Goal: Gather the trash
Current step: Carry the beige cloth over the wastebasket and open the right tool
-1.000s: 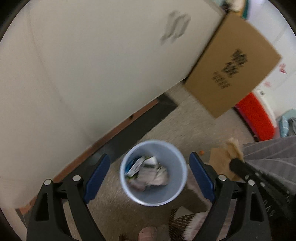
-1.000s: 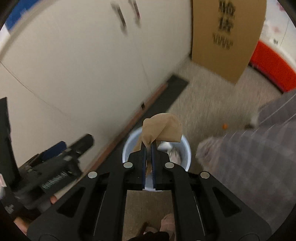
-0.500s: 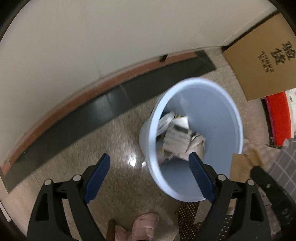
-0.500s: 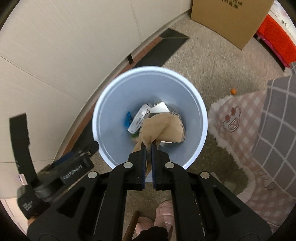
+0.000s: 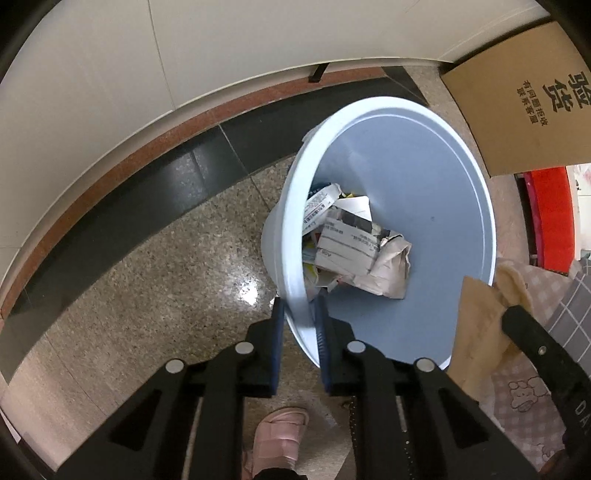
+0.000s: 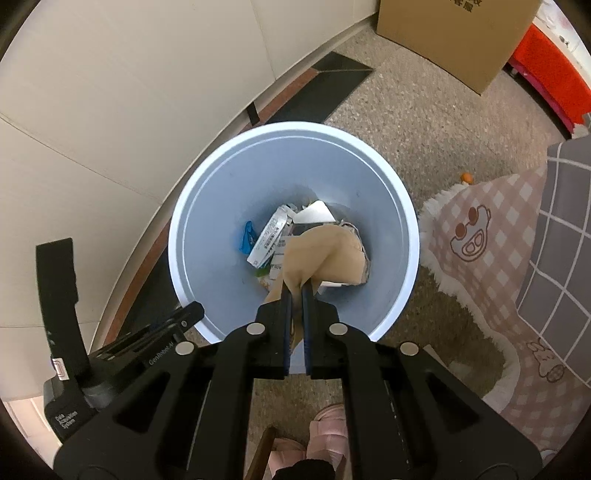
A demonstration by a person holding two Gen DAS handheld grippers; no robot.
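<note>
A pale blue trash bin [image 5: 436, 177] stands on the speckled floor by the wall, with crumpled paper and packaging [image 5: 354, 243] inside. My left gripper [image 5: 299, 314] is shut on the bin's near rim, one finger outside and one inside. The bin also shows from above in the right wrist view [image 6: 207, 206]. My right gripper [image 6: 295, 291] is shut on a crumpled brown paper [image 6: 325, 258] and holds it over the bin's opening. The brown paper also shows at the right of the left wrist view [image 5: 476, 325].
A cardboard box [image 6: 454, 33] leans by the wall behind the bin. A red object [image 6: 550, 74] sits at the far right. A pink checked mat [image 6: 495, 266] lies right of the bin. A pink slipper [image 5: 280, 439] is below the grippers. A white wall [image 5: 184, 55] runs behind.
My left gripper has moved in and shut on the bin's rim. My right gripper has come down closer over the bin with the brown paper still held.
</note>
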